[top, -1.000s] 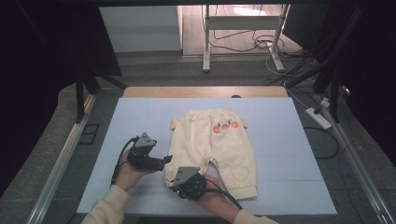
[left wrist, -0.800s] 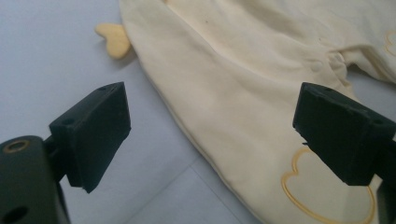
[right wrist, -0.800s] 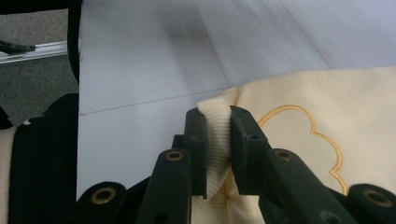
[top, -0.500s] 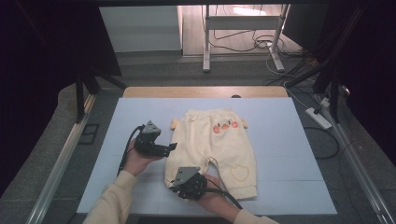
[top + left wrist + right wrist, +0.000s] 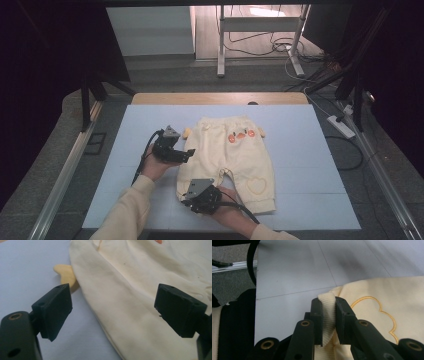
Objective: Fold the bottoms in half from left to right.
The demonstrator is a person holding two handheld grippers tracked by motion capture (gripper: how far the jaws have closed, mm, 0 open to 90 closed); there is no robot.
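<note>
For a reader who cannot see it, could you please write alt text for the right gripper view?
The right gripper is clamped on a ribbed cuff of cream baby trousers lying on a pale blue table.

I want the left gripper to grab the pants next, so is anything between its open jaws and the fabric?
Nothing visible. The left gripper is open right over the side edge of the cream pants, bare fabric between its jaws. The right gripper already pinches a ribbed cuff.
</note>
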